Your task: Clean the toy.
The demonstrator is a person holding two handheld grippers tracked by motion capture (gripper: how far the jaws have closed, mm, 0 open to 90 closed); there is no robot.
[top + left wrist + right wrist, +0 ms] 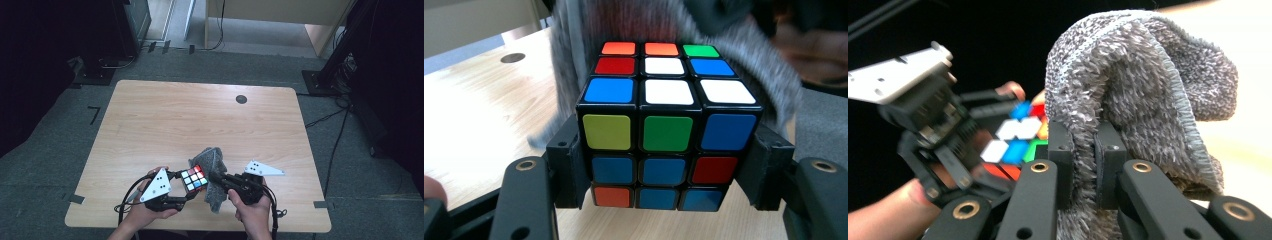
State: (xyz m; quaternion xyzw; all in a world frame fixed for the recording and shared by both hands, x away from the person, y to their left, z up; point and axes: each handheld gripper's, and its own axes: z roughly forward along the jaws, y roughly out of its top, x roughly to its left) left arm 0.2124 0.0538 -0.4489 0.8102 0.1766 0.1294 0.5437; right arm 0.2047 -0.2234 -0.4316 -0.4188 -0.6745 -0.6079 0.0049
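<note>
Both grips are set: left gripper (186, 194) clamps the scrambled multicoloured plastic puzzle cube (667, 132); right gripper (214, 177) pinches the grey fluffy microfibre cloth (1133, 95). Cloth sits against the cube; wiping looks underway, extent unclear.

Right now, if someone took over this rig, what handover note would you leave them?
Left gripper: shut on the puzzle cube, held above the table's near edge.
Right gripper: shut on a fold of the grey cloth, raised against the cube's far side.
Done: both things picked up and brought together.
Left: probably wiping the cube's faces; how much is already wiped cannot be told. Then set both down.
</note>
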